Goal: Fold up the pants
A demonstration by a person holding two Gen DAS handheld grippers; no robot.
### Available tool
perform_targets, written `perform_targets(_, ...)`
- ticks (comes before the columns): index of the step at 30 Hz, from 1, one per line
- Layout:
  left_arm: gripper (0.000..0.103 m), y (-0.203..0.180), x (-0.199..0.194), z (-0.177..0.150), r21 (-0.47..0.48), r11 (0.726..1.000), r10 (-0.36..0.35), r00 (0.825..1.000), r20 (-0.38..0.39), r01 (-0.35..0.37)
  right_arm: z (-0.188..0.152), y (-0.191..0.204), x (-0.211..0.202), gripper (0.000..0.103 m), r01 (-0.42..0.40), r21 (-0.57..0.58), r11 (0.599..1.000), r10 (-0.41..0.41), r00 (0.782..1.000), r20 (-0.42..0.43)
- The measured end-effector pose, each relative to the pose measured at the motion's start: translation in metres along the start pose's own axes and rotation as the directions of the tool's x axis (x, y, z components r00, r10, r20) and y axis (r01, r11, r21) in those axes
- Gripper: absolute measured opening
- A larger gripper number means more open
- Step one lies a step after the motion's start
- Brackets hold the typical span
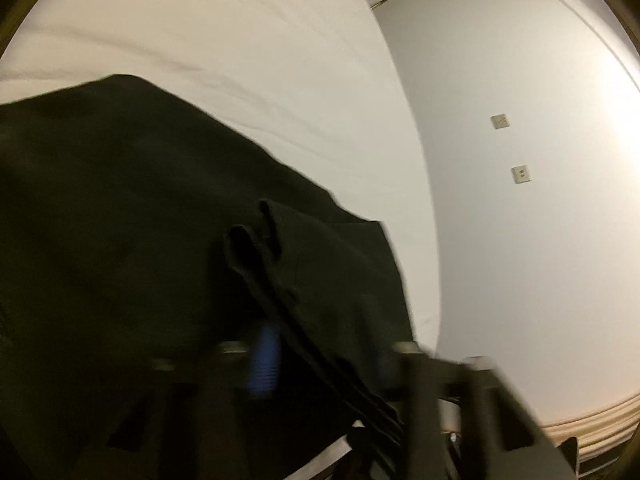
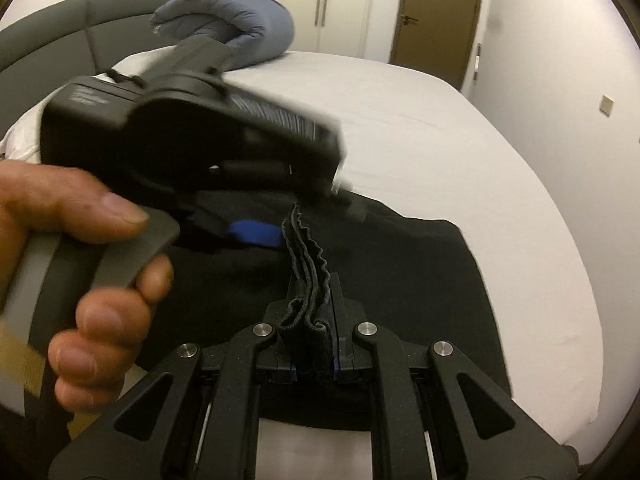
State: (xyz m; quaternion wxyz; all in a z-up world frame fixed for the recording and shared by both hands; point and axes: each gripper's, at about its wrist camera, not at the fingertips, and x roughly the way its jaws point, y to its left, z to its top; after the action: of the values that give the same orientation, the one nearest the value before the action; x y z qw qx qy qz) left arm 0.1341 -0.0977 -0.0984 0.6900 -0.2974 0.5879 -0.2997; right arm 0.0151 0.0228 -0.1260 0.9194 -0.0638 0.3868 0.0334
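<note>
The black pants [image 2: 400,280] lie on the white bed [image 2: 440,140]. My right gripper [image 2: 316,320] is shut on a bunched black edge of the pants [image 2: 308,256], lifted above the bed. My left gripper [image 2: 276,236], held by a hand [image 2: 92,272], sits just ahead, its blue pad [image 2: 252,236] against the same edge. In the blurred left wrist view the pants [image 1: 120,220] fill the lower left, and the folded edge [image 1: 288,300] runs between the left gripper's [image 1: 320,364] blue-padded fingers [image 1: 264,360], which look shut on it.
A rolled blue quilt [image 2: 240,28] with a yellow and a purple pillow stands at the grey headboard [image 2: 60,28]. A brown door [image 2: 436,12] and white wall [image 1: 520,240] lie beyond the bed's far edge.
</note>
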Motion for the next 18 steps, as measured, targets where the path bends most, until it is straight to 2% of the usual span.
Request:
perform_targets(4,0.011,0.007,-0.018,0.011,0.058,0.998,0.025,1.0,-0.01,-0.024,-0.001,0.016,-0.007,0.01,-0.034,-0.023,0.999,0.034,0.999,0.001)
perform_targets(9,0.01,0.005,-0.036,0.023,0.169,0.976,0.14,0.99,-0.003,-0.137,-0.002,0.042,-0.008,0.01,-0.09,-0.057,0.994,0.09,0.996,-0.014)
perform_targets(12,0.01,0.017,-0.044,0.012,0.219,0.955,0.204,0.979,-0.006,-0.198,-0.006,0.057,-0.005,0.01,-0.134,-0.065,0.989,0.131,0.99,-0.041)
perform_targets(15,0.01,0.031,-0.05,0.007,0.239,0.942,0.247,0.969,-0.013,-0.237,-0.01,0.069,-0.002,0.01,-0.171,-0.059,0.984,0.167,0.984,-0.068)
perform_targets(18,0.01,0.045,-0.052,0.004,0.232,0.94,0.259,0.966,-0.015,-0.248,-0.017,0.075,-0.001,0.01,-0.204,-0.043,0.978,0.2,0.976,-0.091)
